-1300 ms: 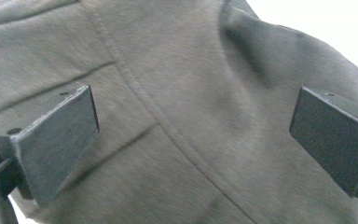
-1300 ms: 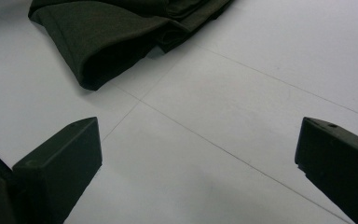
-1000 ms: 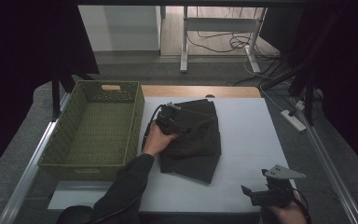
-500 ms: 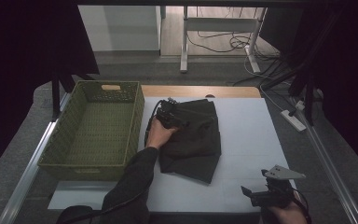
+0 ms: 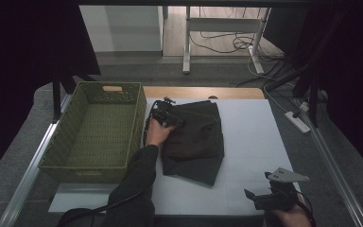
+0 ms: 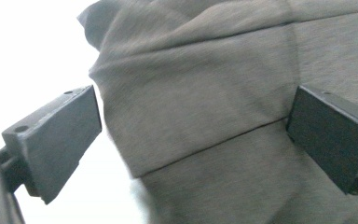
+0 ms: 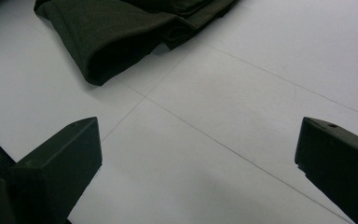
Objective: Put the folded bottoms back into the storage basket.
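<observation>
two tools work at a white bench (image 5: 260, 137). left tool (image 5: 163, 116), jaws wide and holding nothing, hovers over a folded dark cloth (image 5: 194, 142) mid-bench, right of a green basket (image 5: 94, 127). right tool (image 5: 269, 198), also wide open, waits near. a shallow pinch could undo the folds.

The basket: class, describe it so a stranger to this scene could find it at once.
Start at the white table top. The basket stands along its left edge, left of the folded dark cloth. It is the one green woven thing there, rectangular, open-topped, with a handle slot in its far wall.
</observation>
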